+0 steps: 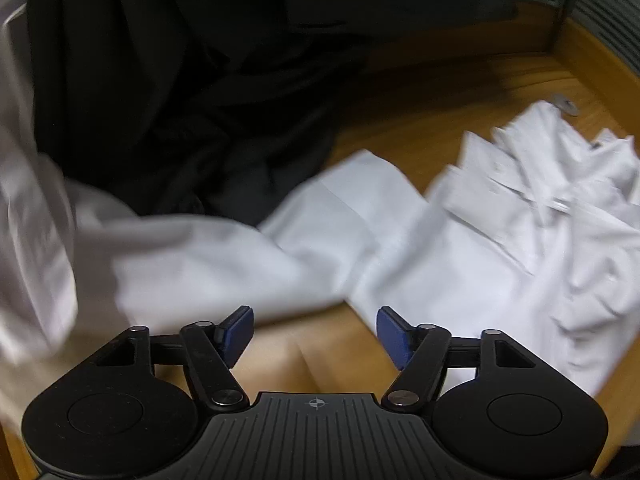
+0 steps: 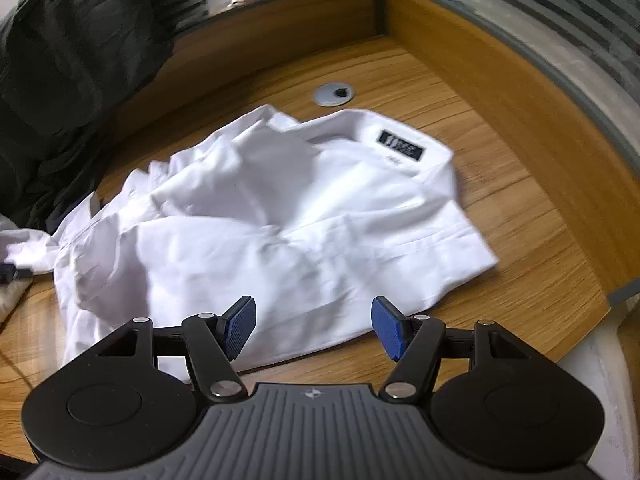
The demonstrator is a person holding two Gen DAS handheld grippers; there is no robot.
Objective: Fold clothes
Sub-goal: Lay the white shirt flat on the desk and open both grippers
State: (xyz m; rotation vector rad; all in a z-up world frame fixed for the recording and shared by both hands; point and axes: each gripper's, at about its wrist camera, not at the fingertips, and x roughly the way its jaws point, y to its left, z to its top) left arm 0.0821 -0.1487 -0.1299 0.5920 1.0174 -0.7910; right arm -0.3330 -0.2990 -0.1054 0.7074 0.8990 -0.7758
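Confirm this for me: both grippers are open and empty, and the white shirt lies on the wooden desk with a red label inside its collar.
Not quite. The label inside the collar of the white shirt is dark, not red, as the right wrist view shows. The rest holds: left gripper and right gripper are open and empty, and the shirt lies on the wooden desk.

White cloth shirt [image 2: 280, 208], wood-grain desk [image 2: 500, 208].

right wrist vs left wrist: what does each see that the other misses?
Right wrist only: the shirt's collar with its dark label, and the open right gripper.
Left wrist only: a white sleeve stretching left along the dark garment, and the open left gripper.
Both: the crumpled white shirt, the wooden desk, the round grommet.
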